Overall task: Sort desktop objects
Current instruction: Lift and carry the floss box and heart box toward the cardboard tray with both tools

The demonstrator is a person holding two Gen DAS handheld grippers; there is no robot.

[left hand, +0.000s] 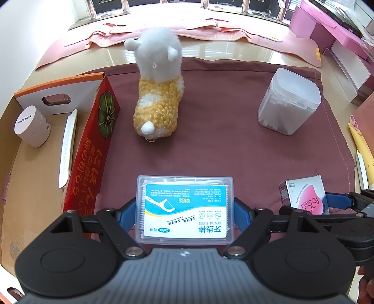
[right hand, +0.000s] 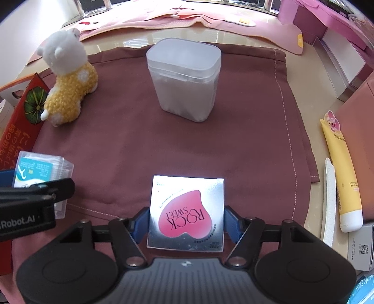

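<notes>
My left gripper [left hand: 185, 211] is shut on a clear dental floss box [left hand: 185, 210] with a blue and white label, its blue pads on both sides. My right gripper [right hand: 186, 221] is shut on a silver box with a pink heart [right hand: 186, 215] reading ROCK SWEET. That box also shows in the left wrist view [left hand: 306, 197], and the floss box shows in the right wrist view [right hand: 39, 174]. A yellow and white plush alpaca [left hand: 157, 93] and a frosted cotton swab container [left hand: 288, 100] stand on the maroon cloth [left hand: 222, 152].
A cardboard box [left hand: 91, 152] with a red printed wall stands at the left, holding a white jar [left hand: 32, 126] and a white flat stick [left hand: 67, 149]. At the right lie a yellow tube [right hand: 343, 177], a white stick [right hand: 329, 201] and a white carton [right hand: 361, 247]. Pink boxes [right hand: 327, 21] stand at the back right.
</notes>
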